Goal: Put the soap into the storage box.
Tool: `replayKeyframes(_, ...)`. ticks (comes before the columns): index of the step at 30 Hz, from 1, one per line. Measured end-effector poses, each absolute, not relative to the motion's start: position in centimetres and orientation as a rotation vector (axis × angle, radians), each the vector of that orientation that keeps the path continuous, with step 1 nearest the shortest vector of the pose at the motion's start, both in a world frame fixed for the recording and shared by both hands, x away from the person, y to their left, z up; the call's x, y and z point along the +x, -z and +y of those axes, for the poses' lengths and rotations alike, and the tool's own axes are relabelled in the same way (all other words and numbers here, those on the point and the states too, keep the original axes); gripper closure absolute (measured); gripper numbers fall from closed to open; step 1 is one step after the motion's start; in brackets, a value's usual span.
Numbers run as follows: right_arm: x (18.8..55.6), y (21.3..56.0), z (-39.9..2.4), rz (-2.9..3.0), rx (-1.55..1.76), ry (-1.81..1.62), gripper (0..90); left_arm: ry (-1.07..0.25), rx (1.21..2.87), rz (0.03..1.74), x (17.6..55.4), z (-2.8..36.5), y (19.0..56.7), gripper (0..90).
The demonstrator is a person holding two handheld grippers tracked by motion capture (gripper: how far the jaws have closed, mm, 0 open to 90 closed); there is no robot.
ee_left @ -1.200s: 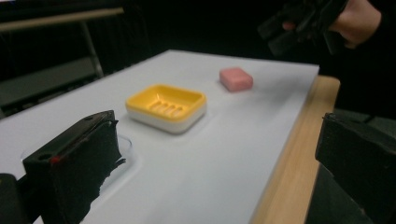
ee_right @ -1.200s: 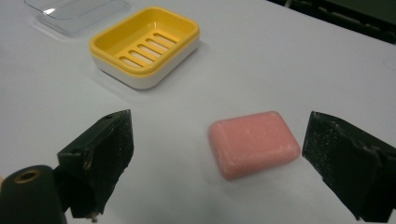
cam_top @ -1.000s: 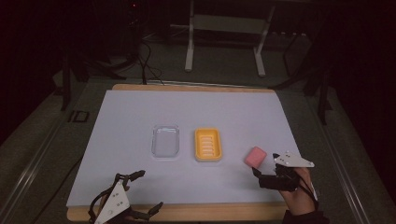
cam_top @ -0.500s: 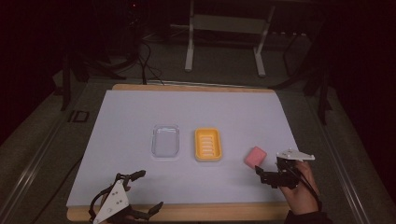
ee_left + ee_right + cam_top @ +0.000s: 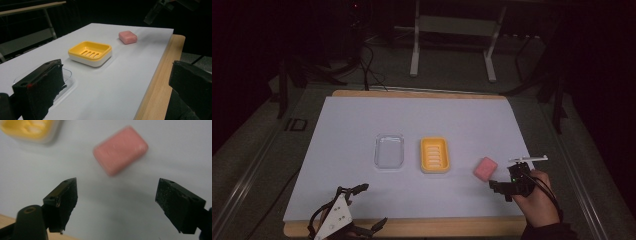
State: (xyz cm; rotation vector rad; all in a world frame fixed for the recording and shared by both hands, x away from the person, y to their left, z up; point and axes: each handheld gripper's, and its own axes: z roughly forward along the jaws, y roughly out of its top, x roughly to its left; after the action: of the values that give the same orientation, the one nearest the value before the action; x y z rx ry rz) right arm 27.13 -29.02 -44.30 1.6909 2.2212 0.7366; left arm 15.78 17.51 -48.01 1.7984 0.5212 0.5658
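A pink bar of soap (image 5: pixel 485 168) lies on the white table top, right of a yellow soap dish (image 5: pixel 435 155). My right gripper (image 5: pixel 498 190), held in a hand, sits just in front of and to the right of the soap. In the right gripper view it (image 5: pixel 116 192) is open, the soap (image 5: pixel 120 150) lies a little beyond its jaws, and the dish (image 5: pixel 30 128) is at the top left. My left gripper (image 5: pixel 369 206) rests open at the table's front left with nothing between its jaws; its view (image 5: pixel 115 72) looks across at the dish (image 5: pixel 90 53) and the soap (image 5: pixel 127 37).
A clear plastic tray (image 5: pixel 389 151) lies just left of the yellow dish, close to my left jaw in the left gripper view (image 5: pixel 66 75). A wooden board edge (image 5: pixel 422 227) runs along the front. Metal stand legs (image 5: pixel 414 45) stand on the dark floor beyond the table.
My right gripper has shifted slightly and changed its tilt beside the soap. The soap, the dish, the tray and the left gripper have not moved.
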Motion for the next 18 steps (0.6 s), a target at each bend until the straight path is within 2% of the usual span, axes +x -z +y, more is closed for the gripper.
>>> replayKeyframes(9, 27.9, 44.6, -27.9, 2.368, 1.920, -0.491, 14.1, -0.566, 1.805, 0.518, 15.7, 17.4, 48.1, 0.5)
replayKeyframes(18, 28.3, 44.5, -27.3, 2.325, 2.060, -0.400, 16.7, -0.567, 1.807, 0.517, 15.7, 17.3, 48.1, 0.5)
